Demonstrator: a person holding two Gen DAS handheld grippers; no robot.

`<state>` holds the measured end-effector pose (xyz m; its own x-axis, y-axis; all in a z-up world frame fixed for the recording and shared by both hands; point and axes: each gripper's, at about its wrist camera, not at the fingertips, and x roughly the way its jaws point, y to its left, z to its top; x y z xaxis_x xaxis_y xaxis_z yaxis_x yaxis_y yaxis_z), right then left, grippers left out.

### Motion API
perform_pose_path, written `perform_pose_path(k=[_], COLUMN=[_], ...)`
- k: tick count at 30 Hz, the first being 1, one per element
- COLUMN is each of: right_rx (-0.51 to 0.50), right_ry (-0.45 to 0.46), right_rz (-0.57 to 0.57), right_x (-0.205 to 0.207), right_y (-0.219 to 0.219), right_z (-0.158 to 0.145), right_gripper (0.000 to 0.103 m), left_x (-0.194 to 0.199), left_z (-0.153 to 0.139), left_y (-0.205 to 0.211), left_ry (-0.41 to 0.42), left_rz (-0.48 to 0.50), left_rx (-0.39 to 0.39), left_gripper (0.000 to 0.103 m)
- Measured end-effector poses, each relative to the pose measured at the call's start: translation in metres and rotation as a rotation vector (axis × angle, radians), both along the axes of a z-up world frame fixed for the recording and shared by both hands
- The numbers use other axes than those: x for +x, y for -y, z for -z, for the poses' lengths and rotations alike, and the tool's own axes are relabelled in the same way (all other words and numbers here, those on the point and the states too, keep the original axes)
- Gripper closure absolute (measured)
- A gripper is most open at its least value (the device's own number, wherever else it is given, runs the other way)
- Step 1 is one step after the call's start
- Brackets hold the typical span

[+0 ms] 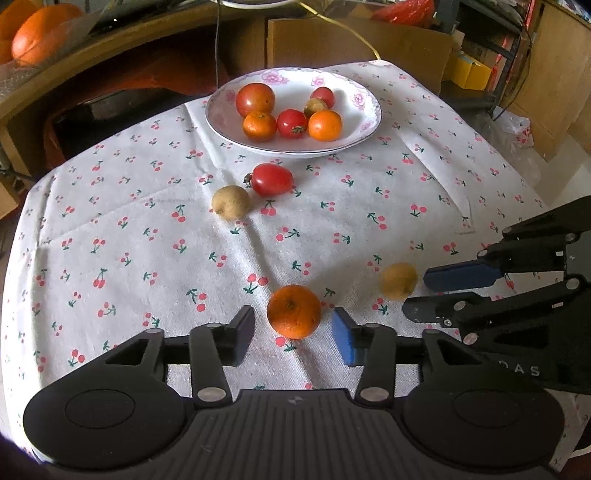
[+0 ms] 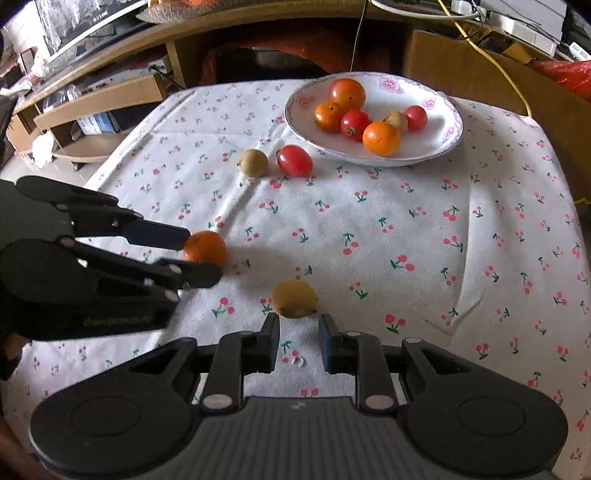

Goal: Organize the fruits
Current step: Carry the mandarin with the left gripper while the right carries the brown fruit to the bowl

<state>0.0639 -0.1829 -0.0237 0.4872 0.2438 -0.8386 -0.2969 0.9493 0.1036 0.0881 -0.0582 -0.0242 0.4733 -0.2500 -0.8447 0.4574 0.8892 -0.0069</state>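
Observation:
A small orange (image 1: 293, 311) lies on the cherry-print cloth between the fingers of my left gripper (image 1: 293, 338), which is open; a gap shows on each side of the fruit. The right wrist view shows the same orange (image 2: 210, 245) at the left gripper's tips. My right gripper (image 2: 299, 332) is open a little, with a yellow-brown fruit (image 2: 294, 298) just ahead of its tips and nothing between the pads. The flowered plate (image 1: 291, 151) at the back holds several tomatoes and oranges. A red tomato (image 1: 272, 179) and a brown fruit (image 1: 231, 202) lie loose in front of it.
The tablecloth (image 2: 406, 229) has raised creases on the right. A cardboard box (image 1: 351, 40) and a wooden desk with cables stand behind the table. Large oranges (image 1: 33, 33) sit on the desk at the far left. The table's edges fall away on both sides.

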Motion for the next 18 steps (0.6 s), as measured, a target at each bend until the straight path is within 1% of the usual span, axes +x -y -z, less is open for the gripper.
perform_pose_path(k=[1,3,6,14,18], right_rx=[-0.001,-0.005,-0.015,0.007,0.024], right_ry=[0.001,0.01,0.025,0.05,0.055], right_rz=[-0.006,-0.017,-0.031,-0.044,-0.043], right_x=[0.0,0.001,0.004,0.015,0.019], right_y=[-0.001,-0.002,-0.004,-0.006,-0.005], right_z=[0.0,0.0,0.0,-0.004,-0.004], right_gripper=[0.061,0.06,0.058,0.058,0.058], left_x=[0.0,0.001,0.003,0.011,0.01], left_z=[0.0,0.0,0.001,0.0,-0.002], left_y=[0.0,0.001,0.0,-0.009,-0.01], left_ry=[-0.002,0.002,0.009,-0.008,-0.003], left_rz=[0.002,0.005,0.003,-0.032,-0.021], left_rx=[0.002,0.01,0.025,0.007,0.006], left_gripper=[0.04,0.038,0.037,0.037,0.035])
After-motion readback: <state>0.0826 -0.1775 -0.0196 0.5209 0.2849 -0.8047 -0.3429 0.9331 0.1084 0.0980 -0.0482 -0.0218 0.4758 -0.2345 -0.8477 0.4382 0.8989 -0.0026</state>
